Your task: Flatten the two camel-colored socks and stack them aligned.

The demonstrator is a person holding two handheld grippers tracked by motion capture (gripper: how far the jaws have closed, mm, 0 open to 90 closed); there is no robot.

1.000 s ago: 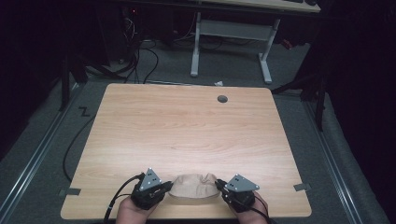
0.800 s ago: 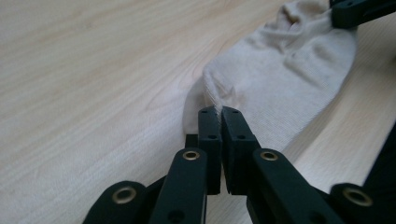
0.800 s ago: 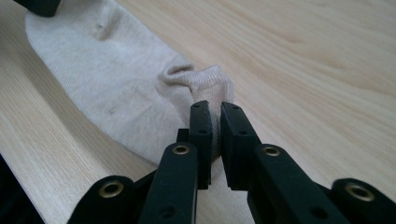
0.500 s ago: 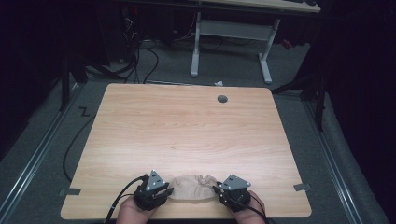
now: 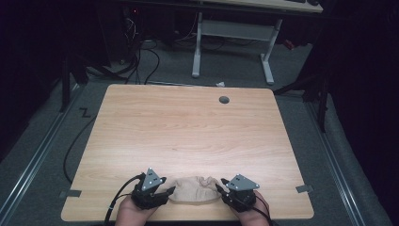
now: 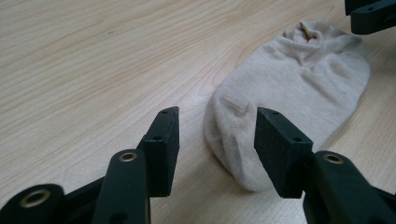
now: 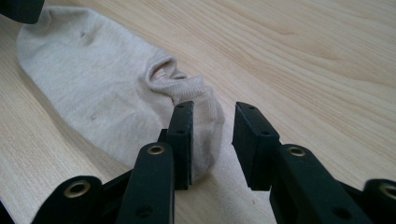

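Note:
A beige ankle sock (image 5: 195,188) lies flat near the table's front edge, between the two grippers. My left gripper (image 5: 168,192) is at its left end and stands open. In the left gripper view the jaws straddle the rounded toe of the sock (image 6: 289,88), the gripper (image 6: 218,114) wide apart and not pressing it. My right gripper (image 5: 220,189) is at the other end, also open. In the right gripper view the cuff end of the sock (image 7: 107,79) lies between the jaws of the gripper (image 7: 212,109), against the left one, with wood showing by the right one.
The wooden table (image 5: 188,127) has a round cable hole (image 5: 224,100) at the back right. The front edge runs just behind my hands. Beyond the table, a white desk frame (image 5: 230,37) and cables stand on the dark floor.
Both grippers have shifted only slightly at the sock's two ends. The sock stays in the same spot by the front edge.

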